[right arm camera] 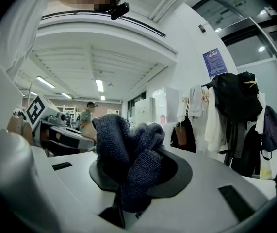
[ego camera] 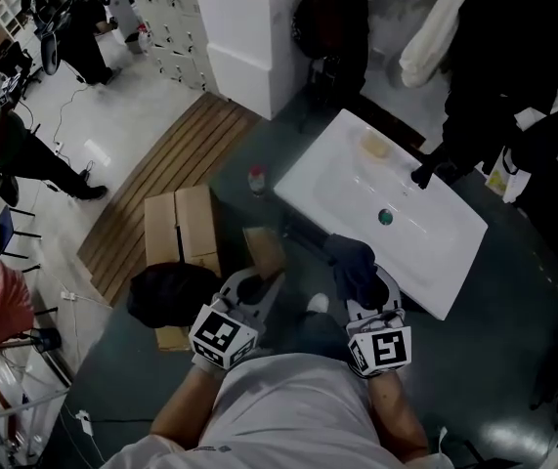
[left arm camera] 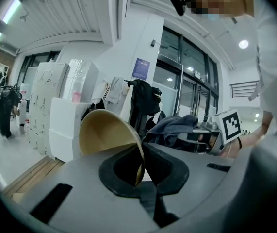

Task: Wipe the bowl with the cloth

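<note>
Left gripper (left arm camera: 140, 171): clamped on our bowl's (left arm camera: 106, 132) rim.
Right gripper (right arm camera: 128, 178): pinching the bunched cloth (right arm camera: 128, 147).
Room: sink (ego camera: 425, 262) edge just ahead of us.
Count: one bowl, one cloth.

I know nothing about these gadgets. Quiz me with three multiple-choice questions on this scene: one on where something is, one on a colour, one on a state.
1. Where is the bowl?
A) in the white sink
B) in the jaws of the left gripper
C) on the cardboard box

2. What colour is the cloth?
A) dark blue-grey
B) red
C) white

3. The jaws of the right gripper are:
A) open and empty
B) shut on the cloth
C) shut on the bowl

Answers: 1 B, its rim is clamped between the jaws in the left gripper view; 2 A, as the right gripper view shows; 3 B, cloth bunches out from between them.
</note>
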A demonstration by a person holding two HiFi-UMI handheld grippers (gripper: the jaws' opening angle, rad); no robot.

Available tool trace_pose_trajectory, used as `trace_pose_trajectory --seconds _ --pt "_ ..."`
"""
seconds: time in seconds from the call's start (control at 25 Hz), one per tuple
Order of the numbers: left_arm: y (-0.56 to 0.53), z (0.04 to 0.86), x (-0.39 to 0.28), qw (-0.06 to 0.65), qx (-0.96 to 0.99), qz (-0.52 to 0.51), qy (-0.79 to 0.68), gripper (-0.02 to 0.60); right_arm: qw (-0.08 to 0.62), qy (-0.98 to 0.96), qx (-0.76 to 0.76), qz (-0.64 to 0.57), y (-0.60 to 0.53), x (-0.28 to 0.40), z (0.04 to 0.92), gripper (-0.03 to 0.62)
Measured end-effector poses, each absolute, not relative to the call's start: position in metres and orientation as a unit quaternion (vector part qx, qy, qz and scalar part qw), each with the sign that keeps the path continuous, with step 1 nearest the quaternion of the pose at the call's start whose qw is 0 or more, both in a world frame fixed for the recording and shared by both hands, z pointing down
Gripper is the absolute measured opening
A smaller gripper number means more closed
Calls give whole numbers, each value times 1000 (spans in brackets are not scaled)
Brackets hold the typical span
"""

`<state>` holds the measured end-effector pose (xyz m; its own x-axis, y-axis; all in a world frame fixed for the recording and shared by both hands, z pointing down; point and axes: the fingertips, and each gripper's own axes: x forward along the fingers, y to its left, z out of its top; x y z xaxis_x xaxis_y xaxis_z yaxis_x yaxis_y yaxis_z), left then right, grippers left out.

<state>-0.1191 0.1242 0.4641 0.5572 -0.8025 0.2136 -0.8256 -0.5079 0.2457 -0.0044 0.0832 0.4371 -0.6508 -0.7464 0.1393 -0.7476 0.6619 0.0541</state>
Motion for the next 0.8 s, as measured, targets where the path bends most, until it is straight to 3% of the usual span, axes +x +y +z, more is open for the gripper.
trace_pose_trajectory --seconds 0.8 --pt "3 452 -44 168 843 51 -508 17 26 -922 378 77 -57 75 431 100"
